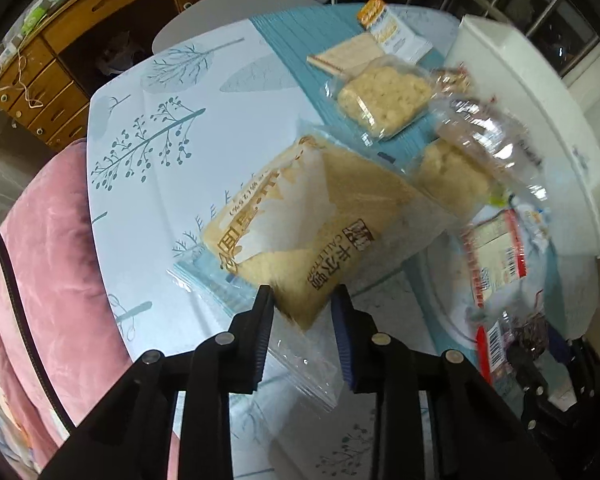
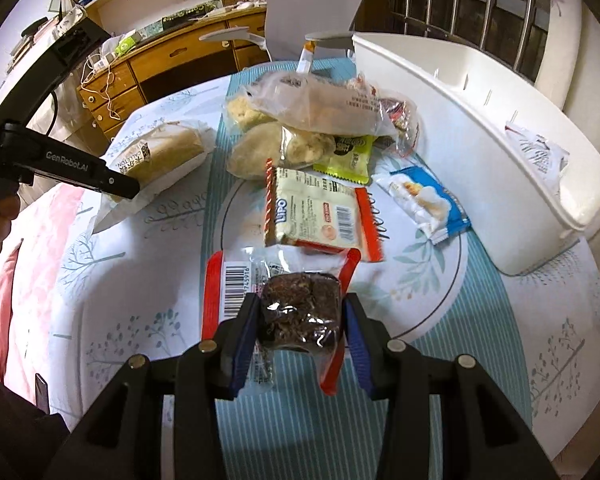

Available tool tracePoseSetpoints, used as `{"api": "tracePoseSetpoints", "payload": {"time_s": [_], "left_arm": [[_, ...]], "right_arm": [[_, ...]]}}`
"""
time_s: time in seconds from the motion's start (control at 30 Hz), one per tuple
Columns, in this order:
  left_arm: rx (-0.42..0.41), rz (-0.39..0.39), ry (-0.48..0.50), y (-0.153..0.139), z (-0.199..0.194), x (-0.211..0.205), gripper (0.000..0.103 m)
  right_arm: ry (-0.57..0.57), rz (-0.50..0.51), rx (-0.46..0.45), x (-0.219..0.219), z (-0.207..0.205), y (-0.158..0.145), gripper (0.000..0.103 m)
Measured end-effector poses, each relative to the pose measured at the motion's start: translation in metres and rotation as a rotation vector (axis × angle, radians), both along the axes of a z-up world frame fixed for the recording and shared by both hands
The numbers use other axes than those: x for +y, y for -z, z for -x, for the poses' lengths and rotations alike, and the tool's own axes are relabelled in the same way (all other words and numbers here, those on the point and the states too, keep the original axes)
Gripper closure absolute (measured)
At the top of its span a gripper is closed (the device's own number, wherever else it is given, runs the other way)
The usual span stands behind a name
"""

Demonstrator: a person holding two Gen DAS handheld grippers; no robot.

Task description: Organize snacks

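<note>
My left gripper (image 1: 304,305) is shut on one corner of a tan bread package (image 1: 308,224) with a clear printed wrapper, which hangs tilted above the tablecloth. In the right wrist view the left gripper (image 2: 118,186) shows at the left, pinching that bread package (image 2: 164,154). My right gripper (image 2: 302,304) is shut on a dark brown cake (image 2: 300,308) in a clear wrapper with red ends, held just above the table. The same dark cake (image 1: 530,334) appears at the lower right of the left wrist view.
A white basket (image 2: 460,120) stands at the right. On the table lie a LIPO pack (image 2: 316,212), a blue packet (image 2: 428,204), a green sachet (image 2: 346,156) and a pile of clear bags (image 2: 312,108). A pink cushion (image 1: 40,260) borders the table's left edge.
</note>
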State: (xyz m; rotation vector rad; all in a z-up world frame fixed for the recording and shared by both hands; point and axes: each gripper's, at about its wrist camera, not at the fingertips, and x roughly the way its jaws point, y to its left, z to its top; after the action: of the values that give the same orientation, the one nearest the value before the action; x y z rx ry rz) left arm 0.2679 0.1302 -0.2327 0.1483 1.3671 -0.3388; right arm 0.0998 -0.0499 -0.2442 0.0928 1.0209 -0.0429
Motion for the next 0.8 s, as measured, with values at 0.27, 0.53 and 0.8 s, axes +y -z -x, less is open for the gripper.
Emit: {"api": "tracePoseSetpoints", "payload": {"time_s": [0.27, 0.53, 0.8], "left_arm": [[-0.029, 0.070, -0.017, -0.031, 0.022, 0.000, 0.087], [-0.052, 0.170, -0.033, -0.062, 0.036, 0.001, 0.089], [-0.109, 0.271, -0.054, -0.113, 0.055, -0.007, 0.090]], "right_arm": [[0.004, 0.023, -0.056, 0.004, 0.018, -0.025, 0.061], [-0.017, 0.042, -0.116, 0.015, 0.042, -0.054, 0.061], [-0.011, 0.044, -0.209, 0.011, 0.053, -0.090, 0.061]]}}
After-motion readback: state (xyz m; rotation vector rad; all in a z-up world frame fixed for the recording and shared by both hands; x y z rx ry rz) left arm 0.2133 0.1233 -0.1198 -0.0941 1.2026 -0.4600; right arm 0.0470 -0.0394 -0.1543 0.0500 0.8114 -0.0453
